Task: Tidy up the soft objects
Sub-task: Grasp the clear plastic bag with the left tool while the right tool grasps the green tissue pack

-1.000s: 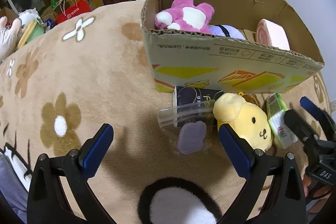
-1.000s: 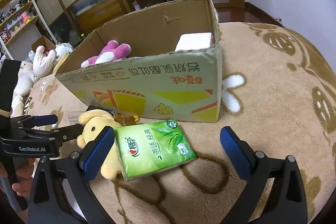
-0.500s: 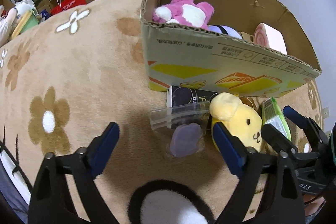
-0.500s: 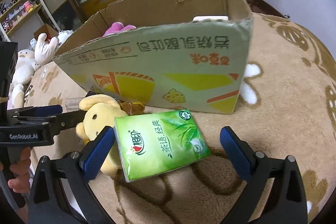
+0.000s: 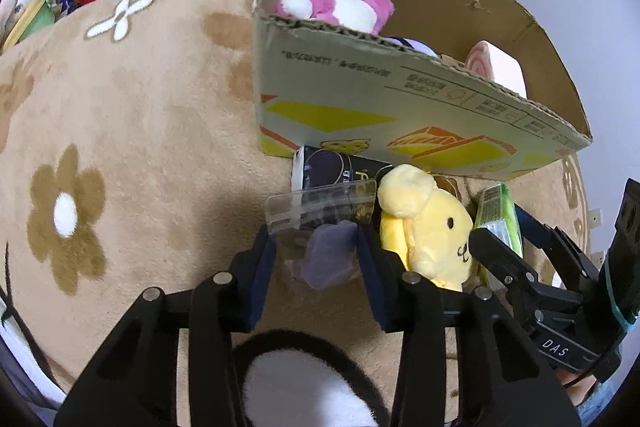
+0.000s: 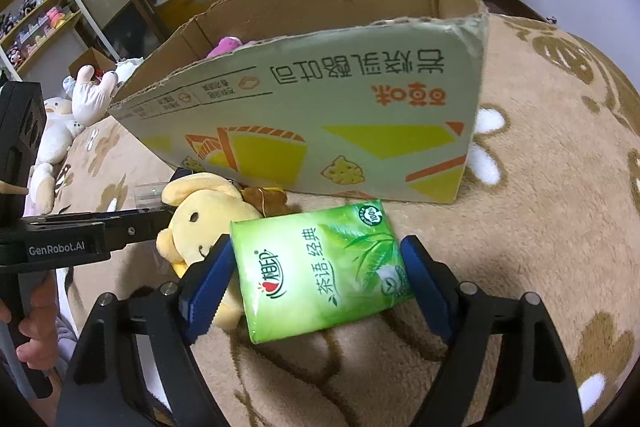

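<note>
Both grippers' jaws have just been closing: left gripper (image 5: pixel 316 247) now pinches the purple toy in its clear bag (image 5: pixel 328 255); right gripper (image 6: pixel 316 267) brackets the green tissue pack (image 6: pixel 320 267), contact unclear; cardboard box (image 5: pixel 360 99) holds a pink plush (image 5: pixel 340 3).

The left claw (image 6: pixel 160 217) carries "GenRobot.AI" in white on its black side. The right claw (image 5: pixel 516 239) reads "DAS". The green tissue pack (image 6: pixel 324 267) shows "相印", "茶语·经典" and a round "100%" seal. The cardboard box (image 6: pixel 320 107) bears large upside-down Chinese lettering; its fine print is unreadable.
</note>
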### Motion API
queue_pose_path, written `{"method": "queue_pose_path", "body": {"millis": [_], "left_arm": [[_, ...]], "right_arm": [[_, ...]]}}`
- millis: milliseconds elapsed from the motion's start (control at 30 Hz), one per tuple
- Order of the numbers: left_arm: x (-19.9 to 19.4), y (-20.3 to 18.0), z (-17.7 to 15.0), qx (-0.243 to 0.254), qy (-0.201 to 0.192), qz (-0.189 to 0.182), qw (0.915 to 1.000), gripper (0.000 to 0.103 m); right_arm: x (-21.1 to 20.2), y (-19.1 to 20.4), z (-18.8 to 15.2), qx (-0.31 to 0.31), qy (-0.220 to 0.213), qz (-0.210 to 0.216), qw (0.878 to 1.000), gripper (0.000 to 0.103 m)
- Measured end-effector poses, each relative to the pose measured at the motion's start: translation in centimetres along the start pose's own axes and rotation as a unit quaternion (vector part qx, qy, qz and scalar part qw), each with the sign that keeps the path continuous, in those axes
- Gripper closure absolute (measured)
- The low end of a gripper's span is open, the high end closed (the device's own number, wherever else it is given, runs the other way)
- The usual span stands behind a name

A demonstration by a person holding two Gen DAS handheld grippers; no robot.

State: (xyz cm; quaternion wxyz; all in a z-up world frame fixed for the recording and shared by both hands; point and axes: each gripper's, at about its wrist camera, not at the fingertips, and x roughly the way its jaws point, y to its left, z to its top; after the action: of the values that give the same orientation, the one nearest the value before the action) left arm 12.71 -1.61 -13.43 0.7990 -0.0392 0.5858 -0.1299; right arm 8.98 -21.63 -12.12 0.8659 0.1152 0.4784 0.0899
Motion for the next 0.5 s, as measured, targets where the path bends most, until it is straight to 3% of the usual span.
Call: {"method": "queue_pose_path", "body": {"millis": [167, 367, 500], "left_arm": [[-1.2, -0.6, -0.3, 0.020, -0.019, -0.005, 0.9996, 0.080], [-1.9, -1.4, -0.9, 0.033, -0.029, -0.005, 0.9990, 0.084], [-2.4, -1.8, -1.7, 0.041, -0.037, 0.000, 0.9985, 0.085]], "right_arm": [[-0.6, 0.1, -0.1, -0.004, -0.012, -0.013, 1.000, 0.017], [-1.5, 0.3, -0.1, -0.008, -0.024, -0.028, 0.999, 0.017], [-2.9, 0.6, -0.2, -0.015, -0.055, -0.046, 0.997, 0.017]]}}
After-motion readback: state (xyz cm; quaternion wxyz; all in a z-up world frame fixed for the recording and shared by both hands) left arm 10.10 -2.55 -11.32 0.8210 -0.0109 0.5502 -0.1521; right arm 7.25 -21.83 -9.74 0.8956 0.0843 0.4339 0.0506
